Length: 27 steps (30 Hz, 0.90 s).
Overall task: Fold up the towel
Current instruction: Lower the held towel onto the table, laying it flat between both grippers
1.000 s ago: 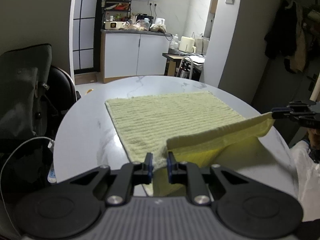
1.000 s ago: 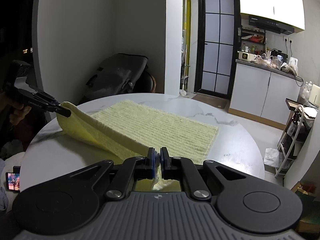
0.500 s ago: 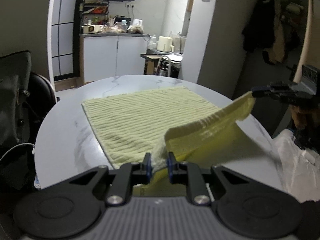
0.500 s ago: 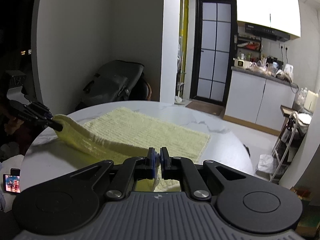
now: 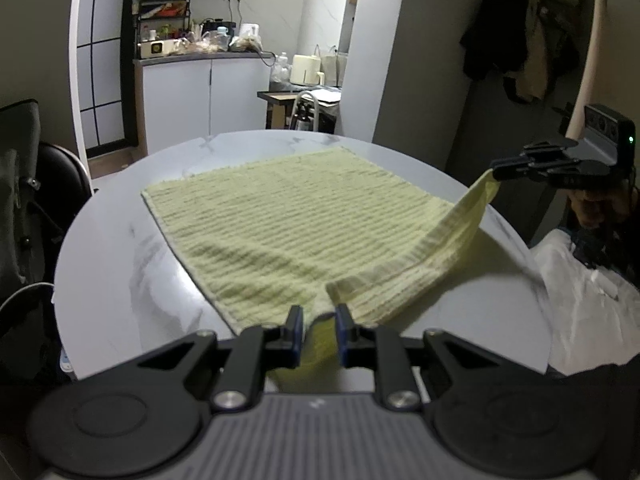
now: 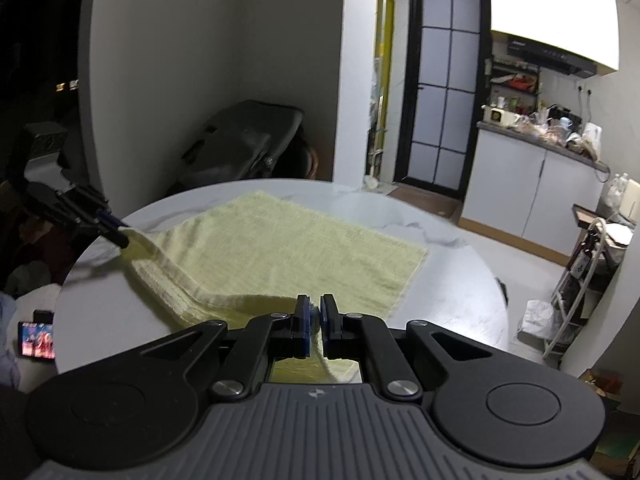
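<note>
A pale yellow ribbed towel [image 5: 288, 220] lies spread on a round white marble table [image 5: 104, 248]. Its near edge is lifted off the tabletop and hangs stretched between the two grippers. My left gripper [image 5: 318, 334] is shut on one near corner, with cloth bunched between its blue pads. At the right of the left wrist view, my right gripper [image 5: 496, 174] pinches the other near corner. In the right wrist view the towel [image 6: 288, 256] runs from the shut right gripper [image 6: 315, 328] to the left gripper [image 6: 120, 238] at the left.
A dark chair with a bag [image 5: 24, 184] stands left of the table. A white plastic bag [image 5: 580, 292] lies to its right, below a person's hand [image 5: 596, 208]. A lit phone [image 6: 36, 340] sits low on the left. Kitchen cabinets [image 5: 200, 92] stand behind.
The left gripper has shifted and rolled a little while keeping its corner. The raised edge now sags lower and lies flatter between the grippers. The right gripper has hardly moved.
</note>
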### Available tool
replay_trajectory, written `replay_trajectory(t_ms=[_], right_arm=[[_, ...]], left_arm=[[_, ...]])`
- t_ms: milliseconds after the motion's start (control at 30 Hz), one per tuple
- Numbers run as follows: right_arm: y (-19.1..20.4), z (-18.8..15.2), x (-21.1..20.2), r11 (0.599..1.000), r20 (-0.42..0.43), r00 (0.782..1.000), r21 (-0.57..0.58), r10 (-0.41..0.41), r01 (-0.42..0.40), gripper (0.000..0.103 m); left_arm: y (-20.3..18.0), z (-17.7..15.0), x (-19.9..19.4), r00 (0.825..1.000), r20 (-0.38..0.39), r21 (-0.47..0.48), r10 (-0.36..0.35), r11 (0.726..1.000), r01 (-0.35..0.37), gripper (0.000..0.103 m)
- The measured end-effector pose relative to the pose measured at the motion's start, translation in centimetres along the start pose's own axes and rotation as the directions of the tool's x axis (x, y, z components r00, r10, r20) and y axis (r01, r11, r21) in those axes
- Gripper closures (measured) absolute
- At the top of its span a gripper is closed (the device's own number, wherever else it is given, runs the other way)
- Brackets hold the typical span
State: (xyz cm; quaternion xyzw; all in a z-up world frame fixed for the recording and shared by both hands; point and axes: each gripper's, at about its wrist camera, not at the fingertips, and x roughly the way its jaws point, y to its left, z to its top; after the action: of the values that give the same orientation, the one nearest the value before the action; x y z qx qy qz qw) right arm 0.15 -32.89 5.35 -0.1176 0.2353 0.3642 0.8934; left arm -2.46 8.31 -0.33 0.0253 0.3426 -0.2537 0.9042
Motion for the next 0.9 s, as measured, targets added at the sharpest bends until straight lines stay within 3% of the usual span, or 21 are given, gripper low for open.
replay_trajectory(t_ms=[900], right_arm=[[0.0,-3.6,0.0,0.996,-0.107,0.993,0.066,0.058,-0.051,0.097]], left_arm=[[0.0,-1.6,-1.1,0.996,-0.092,0.022,-0.01,1.0,0.012,0.085]])
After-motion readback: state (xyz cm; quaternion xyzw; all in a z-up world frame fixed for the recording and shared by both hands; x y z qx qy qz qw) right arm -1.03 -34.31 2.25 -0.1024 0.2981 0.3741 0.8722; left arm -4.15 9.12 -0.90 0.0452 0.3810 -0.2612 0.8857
